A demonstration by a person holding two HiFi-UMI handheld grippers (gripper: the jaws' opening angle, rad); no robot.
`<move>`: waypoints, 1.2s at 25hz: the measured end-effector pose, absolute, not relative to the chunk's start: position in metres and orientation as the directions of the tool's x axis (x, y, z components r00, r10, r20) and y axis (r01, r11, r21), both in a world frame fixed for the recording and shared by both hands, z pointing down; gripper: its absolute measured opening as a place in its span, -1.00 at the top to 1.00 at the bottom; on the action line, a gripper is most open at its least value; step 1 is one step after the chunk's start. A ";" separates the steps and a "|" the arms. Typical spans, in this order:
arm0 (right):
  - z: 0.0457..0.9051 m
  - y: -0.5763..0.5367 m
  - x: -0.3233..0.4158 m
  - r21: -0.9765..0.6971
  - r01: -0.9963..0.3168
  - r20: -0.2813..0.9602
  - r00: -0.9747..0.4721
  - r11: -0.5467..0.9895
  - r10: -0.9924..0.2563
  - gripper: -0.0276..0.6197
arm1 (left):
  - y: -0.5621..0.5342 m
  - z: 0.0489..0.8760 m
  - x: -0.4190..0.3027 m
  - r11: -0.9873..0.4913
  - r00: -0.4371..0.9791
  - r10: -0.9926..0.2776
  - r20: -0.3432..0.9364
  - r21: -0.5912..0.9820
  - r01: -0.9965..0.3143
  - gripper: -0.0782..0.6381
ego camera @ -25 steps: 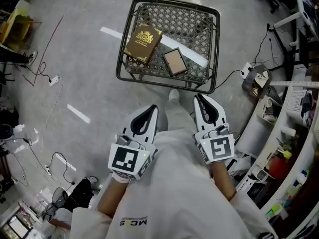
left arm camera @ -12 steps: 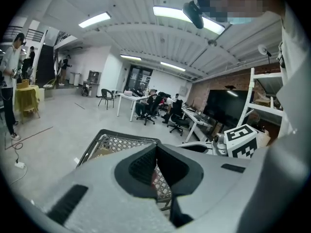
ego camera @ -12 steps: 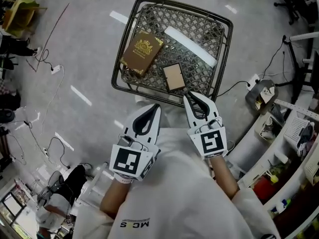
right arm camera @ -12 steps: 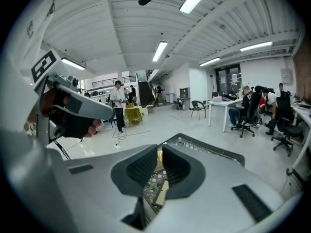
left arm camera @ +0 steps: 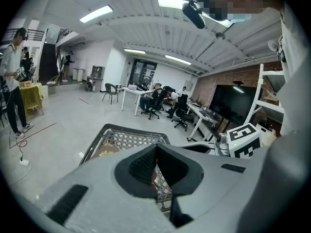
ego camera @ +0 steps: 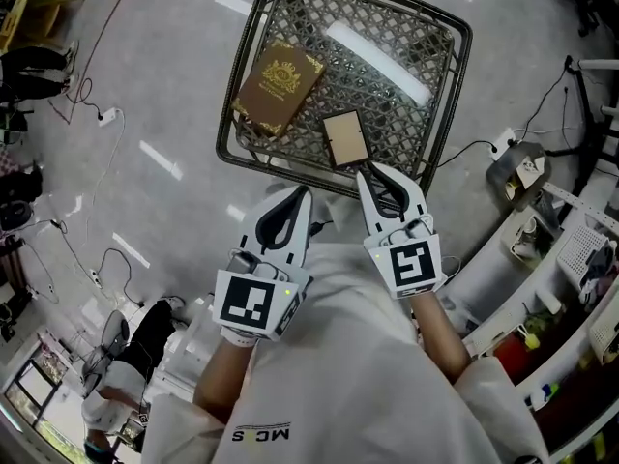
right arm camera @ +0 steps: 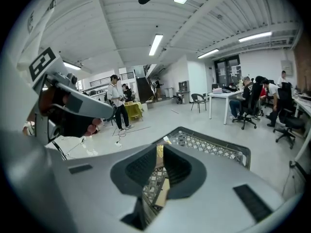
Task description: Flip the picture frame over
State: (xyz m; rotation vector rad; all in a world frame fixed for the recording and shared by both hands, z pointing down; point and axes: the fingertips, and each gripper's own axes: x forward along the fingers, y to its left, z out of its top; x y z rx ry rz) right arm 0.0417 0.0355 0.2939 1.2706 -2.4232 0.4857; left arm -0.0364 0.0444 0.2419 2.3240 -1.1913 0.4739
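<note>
The small picture frame [ego camera: 345,136] lies flat on a dark wire-mesh table [ego camera: 444,85], near its front edge, with a plain tan face up. My right gripper [ego camera: 365,171] is shut and holds nothing; its tips reach the table's near rim just short of the frame, apart from it. In the right gripper view the right gripper [right arm camera: 161,147] points over the mesh table [right arm camera: 214,149]. My left gripper [ego camera: 303,194] is shut and empty, and stays back from the rim, left of the frame. The left gripper [left arm camera: 156,145] looks across the table [left arm camera: 126,137].
A brown book with a gold crest [ego camera: 280,85] lies on the table's left half. A white office bench with clutter [ego camera: 571,288] runs along the right. Cables and a power strip [ego camera: 104,117] trail over the grey floor at left. People sit at desks far off [left arm camera: 158,98].
The table has come closer. My right gripper has moved forward and up to the table's near rim beside the frame. The left gripper has kept its place.
</note>
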 end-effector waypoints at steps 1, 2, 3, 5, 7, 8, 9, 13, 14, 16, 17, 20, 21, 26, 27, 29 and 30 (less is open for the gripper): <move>0.297 0.034 0.042 -0.135 -0.837 0.466 -0.526 0.531 -0.711 0.80 | 0.044 0.245 -0.036 -0.505 0.562 -0.652 0.509 0.262 -0.823 0.71; 0.300 0.033 0.042 -0.136 -0.841 0.470 -0.521 0.524 -0.713 0.80 | 0.043 0.249 -0.036 -0.505 0.563 -0.647 0.514 0.264 -0.822 0.71; 0.305 0.032 0.042 -0.134 -0.845 0.473 -0.514 0.518 -0.716 0.80 | 0.043 0.253 -0.037 -0.506 0.563 -0.642 0.520 0.264 -0.821 0.71; 0.314 0.029 0.041 -0.116 -0.854 0.476 -0.497 0.508 -0.726 0.80 | 0.042 0.262 -0.039 -0.509 0.562 -0.633 0.533 0.261 -0.820 0.71; 0.326 0.029 0.039 -0.104 -0.859 0.485 -0.484 0.502 -0.728 0.80 | 0.041 0.272 -0.042 -0.508 0.558 -0.626 0.546 0.258 -0.822 0.71; 0.333 0.029 0.037 -0.105 -0.859 0.491 -0.483 0.501 -0.725 0.80 | 0.040 0.277 -0.043 -0.505 0.556 -0.624 0.549 0.260 -0.823 0.71; 0.340 0.028 0.035 -0.108 -0.858 0.497 -0.484 0.503 -0.720 0.80 | 0.039 0.283 -0.044 -0.502 0.556 -0.623 0.551 0.263 -0.824 0.71; 0.370 0.029 0.027 -0.113 -0.850 0.527 -0.491 0.515 -0.694 0.80 | 0.038 0.309 -0.050 -0.478 0.546 -0.612 0.573 0.282 -0.832 0.71; 0.378 0.029 0.026 -0.115 -0.849 0.538 -0.490 0.516 -0.686 0.80 | 0.039 0.316 -0.052 -0.474 0.542 -0.607 0.581 0.282 -0.834 0.71; 0.394 0.030 0.022 -0.117 -0.847 0.558 -0.488 0.519 -0.672 0.77 | 0.040 0.327 -0.056 -0.479 0.539 -0.598 0.594 0.274 -0.834 0.71; 0.402 0.031 0.020 -0.121 -0.847 0.565 -0.487 0.518 -0.666 0.72 | 0.040 0.332 -0.058 -0.481 0.538 -0.595 0.598 0.272 -0.834 0.71; 0.425 0.033 0.015 -0.142 -0.847 0.587 -0.489 0.513 -0.646 0.69 | 0.039 0.344 -0.063 -0.479 0.534 -0.587 0.608 0.271 -0.835 0.71; 0.433 0.033 0.014 -0.150 -0.847 0.593 -0.489 0.509 -0.639 0.69 | 0.039 0.348 -0.064 -0.477 0.532 -0.586 0.612 0.270 -0.836 0.71; 0.464 0.035 0.009 -0.175 -0.850 0.622 -0.486 0.496 -0.614 0.68 | 0.035 0.364 -0.073 -0.450 0.510 -0.590 0.626 0.269 -0.852 0.71; 0.470 0.035 0.007 -0.177 -0.852 0.626 -0.484 0.493 -0.611 0.68 | 0.034 0.365 -0.074 -0.439 0.506 -0.591 0.628 0.276 -0.855 0.71; 0.480 0.034 0.004 -0.180 -0.856 0.634 -0.478 0.485 -0.608 0.67 | 0.035 0.372 -0.076 -0.449 0.509 -0.587 0.630 0.270 -0.852 0.71; 0.484 0.033 0.003 -0.179 -0.858 0.637 -0.473 0.481 -0.608 0.67 | 0.036 0.376 -0.076 -0.458 0.512 -0.583 0.631 0.266 -0.848 0.71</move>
